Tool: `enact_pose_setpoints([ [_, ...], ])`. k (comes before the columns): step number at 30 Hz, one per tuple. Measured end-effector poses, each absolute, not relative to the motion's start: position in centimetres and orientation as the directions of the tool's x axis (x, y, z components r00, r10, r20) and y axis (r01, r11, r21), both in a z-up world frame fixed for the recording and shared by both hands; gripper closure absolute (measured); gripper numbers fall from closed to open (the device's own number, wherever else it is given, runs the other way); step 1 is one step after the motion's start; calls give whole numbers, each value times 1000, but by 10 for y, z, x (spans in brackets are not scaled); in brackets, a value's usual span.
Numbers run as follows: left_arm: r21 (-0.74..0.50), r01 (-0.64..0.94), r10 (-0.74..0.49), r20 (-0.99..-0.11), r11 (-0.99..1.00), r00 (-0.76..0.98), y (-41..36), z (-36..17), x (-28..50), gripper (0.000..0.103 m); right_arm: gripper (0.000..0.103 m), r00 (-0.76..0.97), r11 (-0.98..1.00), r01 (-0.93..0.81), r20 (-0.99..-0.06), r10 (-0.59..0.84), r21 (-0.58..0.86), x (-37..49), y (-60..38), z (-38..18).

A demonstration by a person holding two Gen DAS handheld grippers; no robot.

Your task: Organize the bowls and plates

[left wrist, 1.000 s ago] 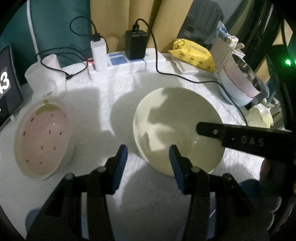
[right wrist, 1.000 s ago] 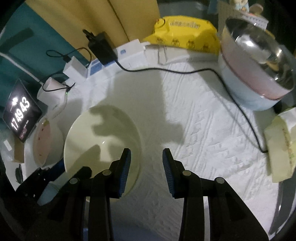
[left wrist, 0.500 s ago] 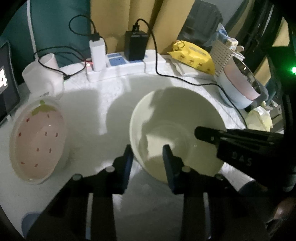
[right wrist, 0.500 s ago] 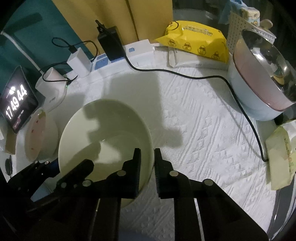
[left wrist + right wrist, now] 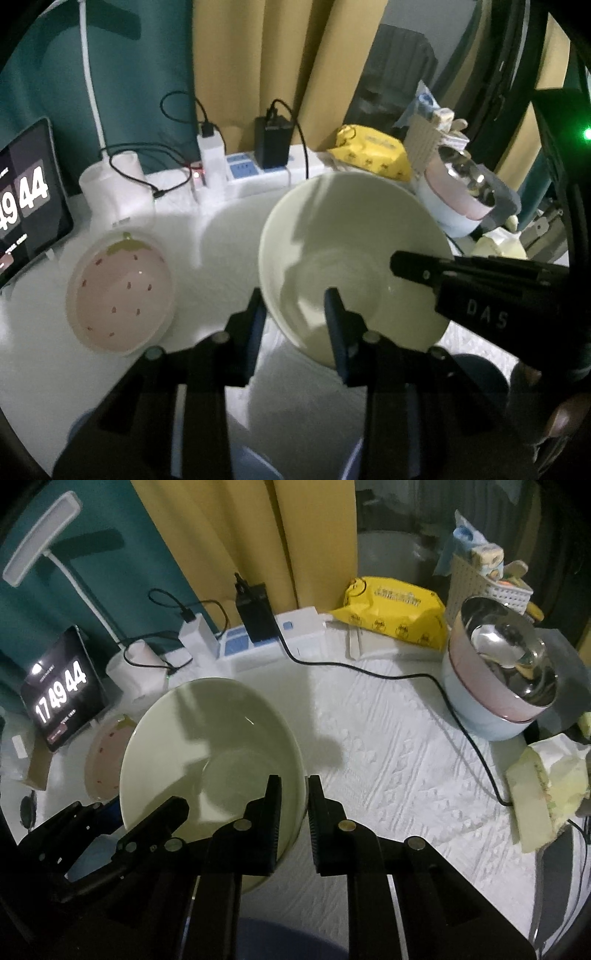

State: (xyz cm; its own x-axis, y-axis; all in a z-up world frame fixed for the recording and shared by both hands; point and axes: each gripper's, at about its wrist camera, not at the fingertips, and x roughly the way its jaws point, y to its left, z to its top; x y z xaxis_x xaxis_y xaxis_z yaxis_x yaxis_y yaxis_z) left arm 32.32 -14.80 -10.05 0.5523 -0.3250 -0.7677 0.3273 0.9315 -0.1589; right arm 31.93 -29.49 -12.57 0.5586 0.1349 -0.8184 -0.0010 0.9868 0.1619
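A pale cream bowl [image 5: 354,258] hangs tilted just above the white tablecloth [image 5: 388,775], held from both sides. My left gripper [image 5: 294,299] is shut on its left rim, one finger inside and one outside. My right gripper [image 5: 294,781] is shut on the opposite rim of the same bowl [image 5: 207,746]; its dark fingers [image 5: 410,264] reach in from the right in the left wrist view. A pink bowl with a strawberry pattern [image 5: 120,291] stands on the cloth to the left, also showing as the strawberry bowl [image 5: 103,760] behind the held one.
Along the back stand a power strip with chargers [image 5: 255,173], a white cup [image 5: 114,184], a tablet clock [image 5: 26,199] and a yellow packet [image 5: 395,616]. A pot with a ladle [image 5: 498,686] stands at the right, a black cable [image 5: 443,690] crossing the cloth to it.
Both grippers closed on the cream bowl's rim, left then right side gripped. The bowl has risen off the cloth and tilted, and both cameras have lifted with it.
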Motion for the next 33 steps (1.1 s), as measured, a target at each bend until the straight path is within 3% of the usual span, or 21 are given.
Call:
enact_pose_setpoints([
  [33, -163, 345, -355, -699, 924, 621, -145, -54, 237, 70, 88, 639, 985, 4, -758, 131, 173, 227, -291, -78],
])
